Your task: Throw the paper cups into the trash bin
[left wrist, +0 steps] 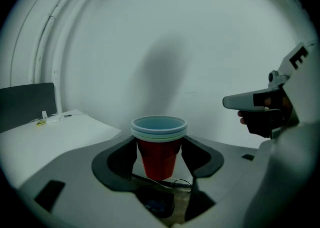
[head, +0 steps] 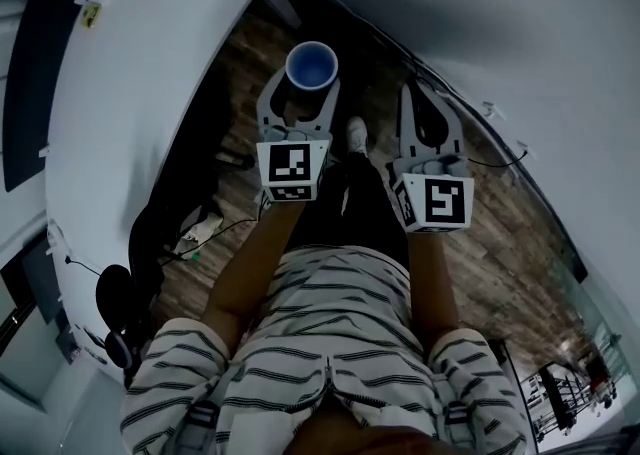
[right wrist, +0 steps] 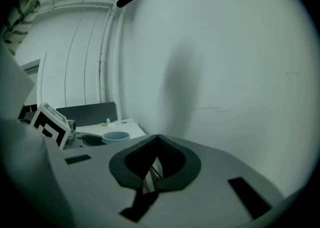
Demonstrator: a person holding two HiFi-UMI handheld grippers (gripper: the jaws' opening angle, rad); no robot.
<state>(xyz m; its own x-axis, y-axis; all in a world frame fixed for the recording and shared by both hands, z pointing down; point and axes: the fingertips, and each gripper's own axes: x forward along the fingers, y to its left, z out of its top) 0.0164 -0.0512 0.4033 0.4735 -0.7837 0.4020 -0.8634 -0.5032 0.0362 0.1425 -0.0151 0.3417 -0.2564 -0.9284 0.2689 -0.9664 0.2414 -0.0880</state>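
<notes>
Paper cups [left wrist: 159, 132], nested in a short stack with a red outer wall and pale blue rims, are shown held upright in the left gripper [left wrist: 159, 159]. Its jaws are closed on the red wall just under the stacked rims and set only as far apart as the cup is wide. In the head view the stack is seen carried out in front of the person, above a wooden floor [head: 235, 68] and near the curved edge of a white table [head: 130, 93]. The right gripper [right wrist: 157, 142] is held alongside, near the left one but apart from it, its jaws brought together at the tips with nothing between them. A pale wall [left wrist: 165, 46] is faced by both grippers. No trash bin is shown in any view, so the drop is judged not yet at hand and the carrying step is taken to be under way.

For this step to be done well, the stack would best be held level and the pinch under the rims held steady. Thin paper walls may be crushed by a harder squeeze, and the inner cups could be shaken loose by a tilt. The bin would need to be found and the cups brought right over its opening before the jaws are parted, so that the whole stack is dropped inside rather than against the rim.
</notes>
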